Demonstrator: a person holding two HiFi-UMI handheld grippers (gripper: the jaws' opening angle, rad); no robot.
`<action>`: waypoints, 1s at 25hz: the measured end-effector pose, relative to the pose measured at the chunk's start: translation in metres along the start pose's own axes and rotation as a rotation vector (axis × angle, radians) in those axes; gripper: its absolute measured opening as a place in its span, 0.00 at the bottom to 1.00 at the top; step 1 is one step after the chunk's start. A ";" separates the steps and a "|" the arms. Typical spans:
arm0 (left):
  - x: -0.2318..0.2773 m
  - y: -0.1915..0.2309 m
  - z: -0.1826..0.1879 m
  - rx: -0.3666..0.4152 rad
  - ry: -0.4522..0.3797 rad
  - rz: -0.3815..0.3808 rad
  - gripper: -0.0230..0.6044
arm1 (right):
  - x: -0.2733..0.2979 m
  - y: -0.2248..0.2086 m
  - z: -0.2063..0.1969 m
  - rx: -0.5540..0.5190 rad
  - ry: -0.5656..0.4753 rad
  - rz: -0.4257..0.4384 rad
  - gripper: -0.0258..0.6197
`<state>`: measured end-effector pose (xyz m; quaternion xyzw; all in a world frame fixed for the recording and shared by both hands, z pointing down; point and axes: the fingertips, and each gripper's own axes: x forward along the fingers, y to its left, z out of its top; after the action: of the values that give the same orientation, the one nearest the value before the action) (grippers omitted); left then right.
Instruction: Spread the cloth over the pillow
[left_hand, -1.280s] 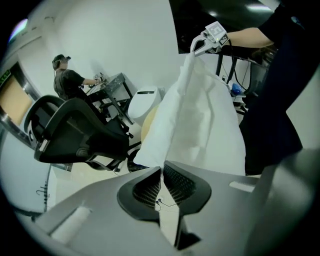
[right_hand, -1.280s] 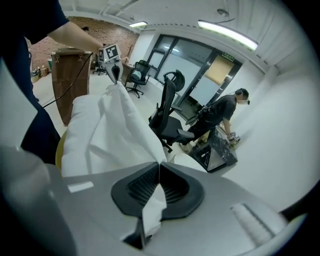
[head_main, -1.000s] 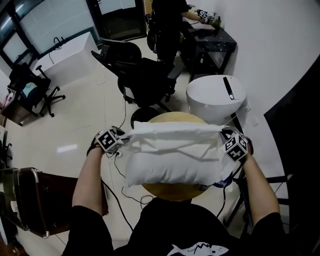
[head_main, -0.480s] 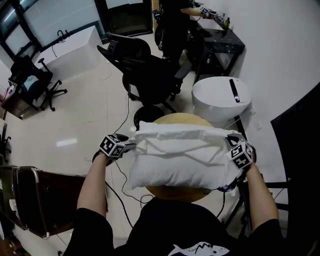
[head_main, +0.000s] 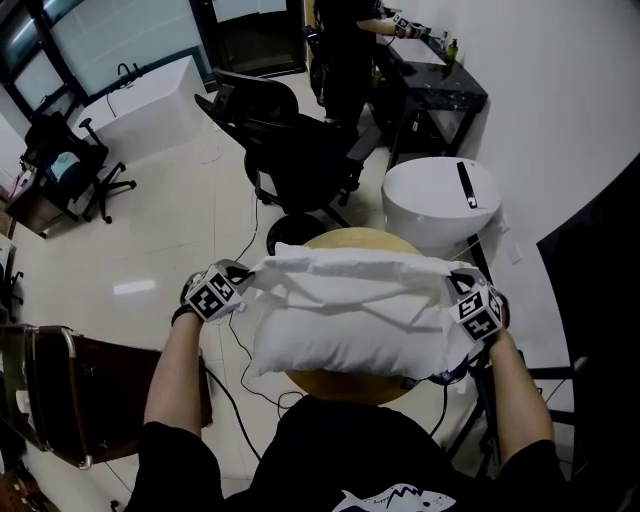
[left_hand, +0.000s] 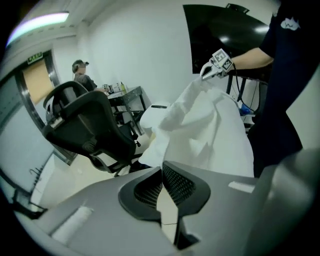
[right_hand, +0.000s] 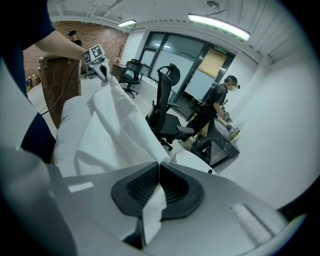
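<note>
Left gripper (head_main: 246, 284): we hold it at the far left corner of the pillow (head_main: 345, 345). Its jaws have just been closing and now meet on the left end of the cloth (head_main: 350, 282).
Right gripper (head_main: 452, 288): we hold it at the pillow's far right corner. Its jaws are pinched tight on the cloth's right end, and a white tail of fabric hangs out behind the pads.
Cloth: white, bunched in loose folds, and stretched between our 2 grippers. It lies along the far edge of the pillow and covers only that strip.
Pillow: white and plump, lying flat on the round wooden table (head_main: 350, 238) just in front of us. Its near part is bare.
Surroundings: 1 black office chair (head_main: 300, 150) stands beyond the table, and 1 white drum (head_main: 440, 195) stands to the far right.
</note>
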<state>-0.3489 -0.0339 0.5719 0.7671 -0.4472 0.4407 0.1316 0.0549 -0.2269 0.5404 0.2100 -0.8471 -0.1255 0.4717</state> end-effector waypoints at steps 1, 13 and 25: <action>-0.012 0.003 0.004 0.026 0.011 0.037 0.04 | -0.005 -0.001 0.003 -0.002 -0.016 0.007 0.06; -0.165 -0.067 0.008 0.169 0.151 0.364 0.04 | -0.111 0.042 0.023 -0.103 -0.285 0.280 0.06; -0.140 -0.188 -0.122 -0.020 0.287 0.349 0.04 | -0.150 0.148 0.002 -0.266 -0.324 0.473 0.06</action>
<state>-0.2956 0.2247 0.5676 0.6060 -0.5543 0.5571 0.1231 0.0883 -0.0256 0.4887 -0.0788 -0.9128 -0.1538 0.3700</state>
